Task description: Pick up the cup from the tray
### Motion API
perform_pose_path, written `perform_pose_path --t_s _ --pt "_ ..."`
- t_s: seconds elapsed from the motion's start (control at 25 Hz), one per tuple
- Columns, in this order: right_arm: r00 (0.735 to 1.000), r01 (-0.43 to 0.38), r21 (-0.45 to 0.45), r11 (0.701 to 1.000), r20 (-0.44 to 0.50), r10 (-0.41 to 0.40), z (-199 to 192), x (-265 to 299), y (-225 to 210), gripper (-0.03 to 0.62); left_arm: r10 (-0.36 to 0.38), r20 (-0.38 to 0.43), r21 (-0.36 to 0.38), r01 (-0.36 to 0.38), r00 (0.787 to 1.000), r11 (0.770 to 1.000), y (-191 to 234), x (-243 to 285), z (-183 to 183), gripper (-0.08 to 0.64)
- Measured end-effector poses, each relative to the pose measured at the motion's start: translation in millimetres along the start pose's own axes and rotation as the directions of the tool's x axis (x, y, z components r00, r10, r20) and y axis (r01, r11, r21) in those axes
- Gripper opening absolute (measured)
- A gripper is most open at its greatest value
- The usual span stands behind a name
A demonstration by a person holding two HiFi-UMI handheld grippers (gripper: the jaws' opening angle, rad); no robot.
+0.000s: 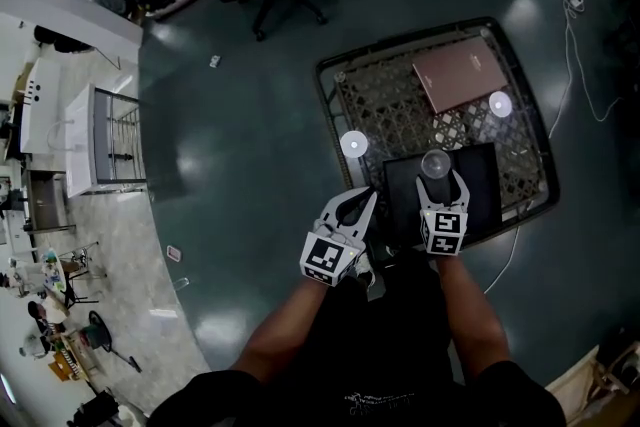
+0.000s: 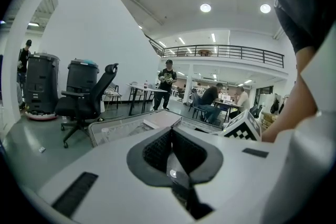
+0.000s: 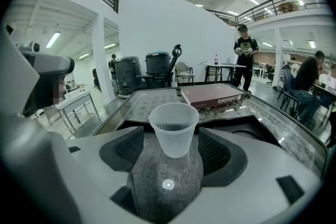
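Right gripper view shows your right gripper point(image 3: 170, 137) released, jaws apart around the upright cup point(image 3: 174, 126) on the tray point(image 3: 164, 194); your left gripper point(image 2: 172, 134), at nine o'clock, is clenched empty.

Cup point(image 1: 436, 164) on tray point(image 1: 482, 207), ctr-right of frame, btwn right gripper point(image 1: 441, 181) jaws, not touching. Tray on table point(image 1: 380, 105), lower edge. Box point(image 1: 460, 72) behind tray, upper right. Left gripper point(image 1: 355, 207) just left of tray.
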State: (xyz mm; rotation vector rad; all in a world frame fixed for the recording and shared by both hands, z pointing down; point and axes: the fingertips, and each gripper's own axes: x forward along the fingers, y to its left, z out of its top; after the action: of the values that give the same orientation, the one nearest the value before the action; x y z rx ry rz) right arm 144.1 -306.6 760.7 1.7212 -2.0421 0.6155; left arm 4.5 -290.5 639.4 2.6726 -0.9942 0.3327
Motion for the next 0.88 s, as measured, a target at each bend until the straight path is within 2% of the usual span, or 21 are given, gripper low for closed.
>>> perform_pose_path --t_s 0.44,0.88 --pt "1.000 -0.019 -0.013 1.000 -0.019 0.019 -4.7 21.0 -4.4 0.316 0.031 -0.021 -0.006 -0.031 0.999 0.999 8.5 2.9 -6.3 0.009" --pt "0.999 -0.036 -0.042 0.998 -0.012 0.035 1.9 21.3 -4.8 0.287 0.034 -0.026 -0.012 -0.034 0.999 0.999 7.7 2.4 -7.7 0.009"
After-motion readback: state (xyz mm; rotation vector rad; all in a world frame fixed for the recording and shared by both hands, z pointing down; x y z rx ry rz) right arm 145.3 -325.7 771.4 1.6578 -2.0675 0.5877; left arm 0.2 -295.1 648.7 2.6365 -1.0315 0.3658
